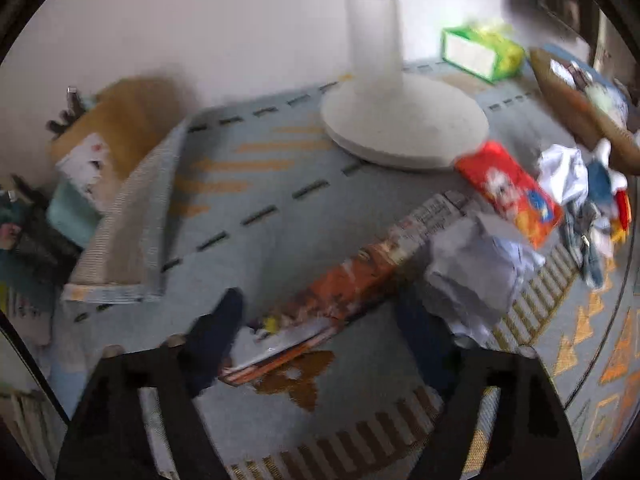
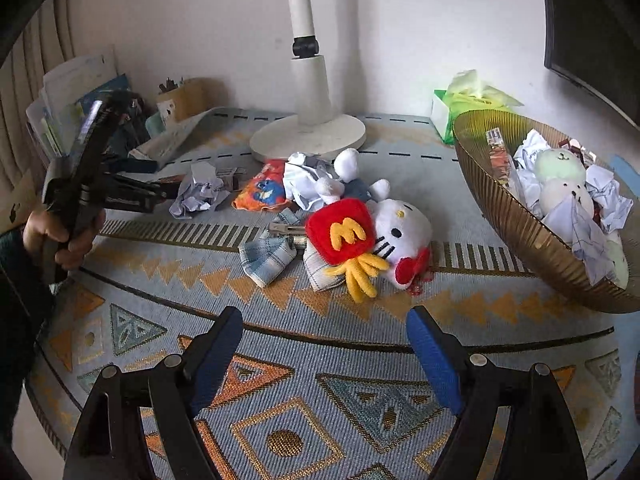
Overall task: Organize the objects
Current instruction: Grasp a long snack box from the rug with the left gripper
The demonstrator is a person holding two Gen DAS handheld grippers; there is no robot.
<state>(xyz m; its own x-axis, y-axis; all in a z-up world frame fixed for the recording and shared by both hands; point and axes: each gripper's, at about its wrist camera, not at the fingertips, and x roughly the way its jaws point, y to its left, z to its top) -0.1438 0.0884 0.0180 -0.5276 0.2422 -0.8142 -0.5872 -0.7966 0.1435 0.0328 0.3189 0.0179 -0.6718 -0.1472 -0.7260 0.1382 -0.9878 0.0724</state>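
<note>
Patterned cloth (image 1: 280,208), booklet (image 1: 332,296) between left hand-held gripper (image 1: 320,344) fingers

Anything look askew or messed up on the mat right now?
Yes. The mat's far-left corner is folded up, underside showing. A brown stain marks the mat near the left gripper. Crumpled paper and the Hello Kitty plush, lying on its side, remain outside the basket.

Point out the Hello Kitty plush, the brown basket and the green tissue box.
Hello Kitty plush (image 2: 400,226): right wrist view, white face.
brown basket (image 2: 516,224): right wrist view, ribbed outer wall.
green tissue box (image 1: 472,53): left wrist view, white side panel.
</note>
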